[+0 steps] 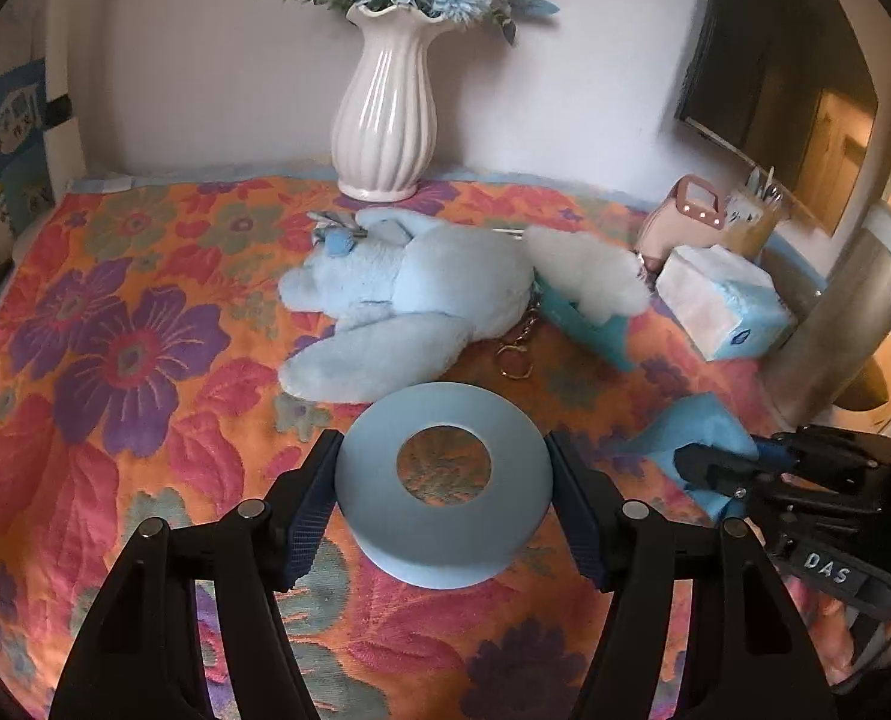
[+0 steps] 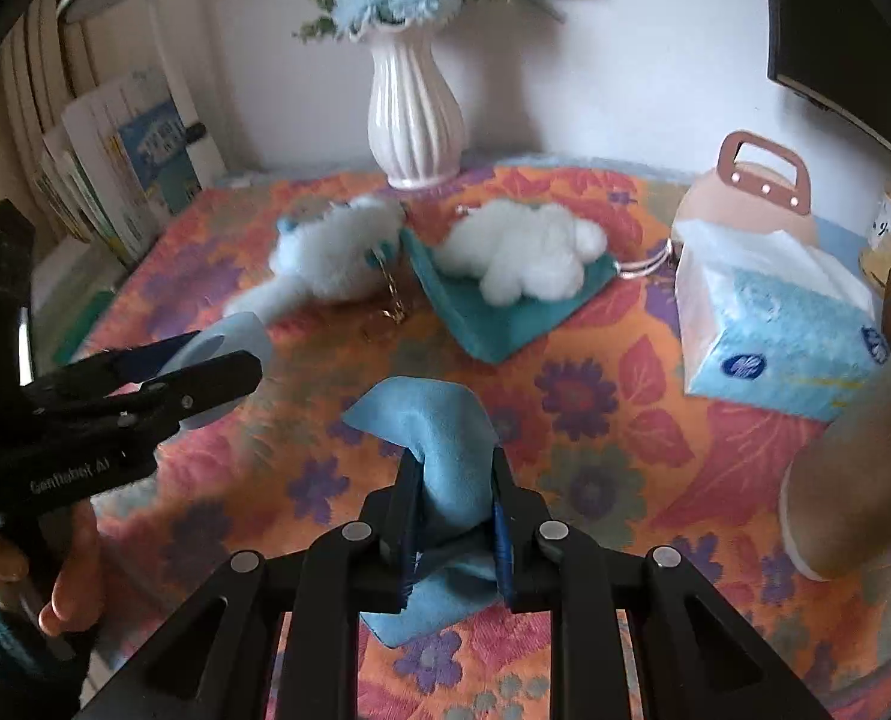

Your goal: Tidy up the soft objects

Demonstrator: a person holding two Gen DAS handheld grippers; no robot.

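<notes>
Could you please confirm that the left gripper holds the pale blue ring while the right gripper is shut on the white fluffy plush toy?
Not quite. The left gripper does hold the pale blue ring, but the right gripper is shut on the light blue soft cloth, as the right wrist view shows. The white fluffy plush toy lies untouched on the teal cloth pouch farther back.
</notes>
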